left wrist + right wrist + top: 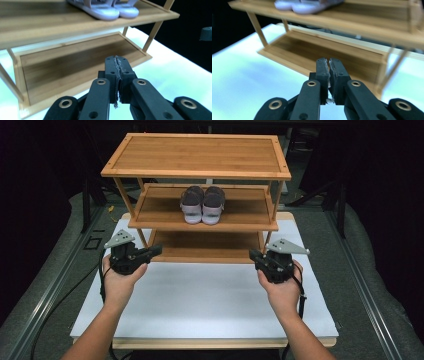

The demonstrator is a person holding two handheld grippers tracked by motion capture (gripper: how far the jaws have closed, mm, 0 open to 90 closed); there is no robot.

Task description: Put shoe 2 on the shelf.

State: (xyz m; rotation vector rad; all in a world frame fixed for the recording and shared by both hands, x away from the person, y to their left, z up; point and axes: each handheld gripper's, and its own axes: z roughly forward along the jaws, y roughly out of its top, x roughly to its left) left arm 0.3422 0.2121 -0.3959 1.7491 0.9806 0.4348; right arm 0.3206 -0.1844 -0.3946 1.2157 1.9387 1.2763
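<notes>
- Left gripper [156, 250]: jaws closed together, holding nothing; aimed inward at the shoe rack [200, 170], beside its left front leg
- Pair of shoes [202, 205]: side by side on the middle shelf, mid-width, toes toward the person; above and ahead of both jaws, about equally near each hand
- Right gripper [254, 255]: jaws pressed shut, empty; at the rack's right front corner
- Gripper views add the bare bottom shelf [75, 62], standing on the white bench [200, 295]
</notes>
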